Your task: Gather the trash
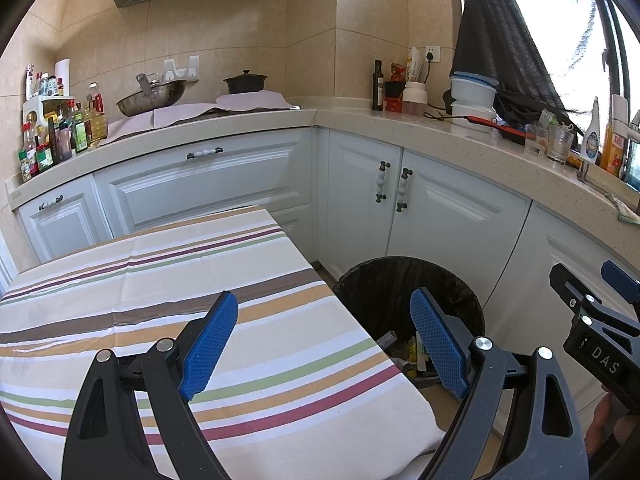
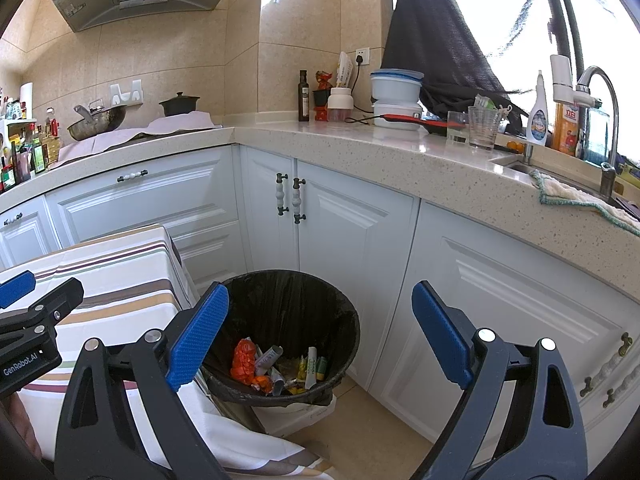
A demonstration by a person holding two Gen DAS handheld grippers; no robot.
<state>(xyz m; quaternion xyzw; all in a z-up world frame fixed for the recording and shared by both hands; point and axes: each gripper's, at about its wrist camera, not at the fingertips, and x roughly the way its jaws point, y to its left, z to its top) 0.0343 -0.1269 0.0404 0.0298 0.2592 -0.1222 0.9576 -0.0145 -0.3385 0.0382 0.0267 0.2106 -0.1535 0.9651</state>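
Left gripper (image 1: pixel 324 344) with blue ribbed pads: jaws wide, nothing between, held over corner of table with striped cloth (image 1: pixel 160 280); right gripper (image 2: pixel 320 336) likewise spread wide and empty, aimed at round bin with black plastic liner (image 2: pixel 288 296); bin on floor just beside table, in front of white cabinet doors (image 2: pixel 352 232); inside bin: crumpled orange-red wrapper (image 2: pixel 243 360), small tubes and packets (image 2: pixel 312 364); tabletop bare.
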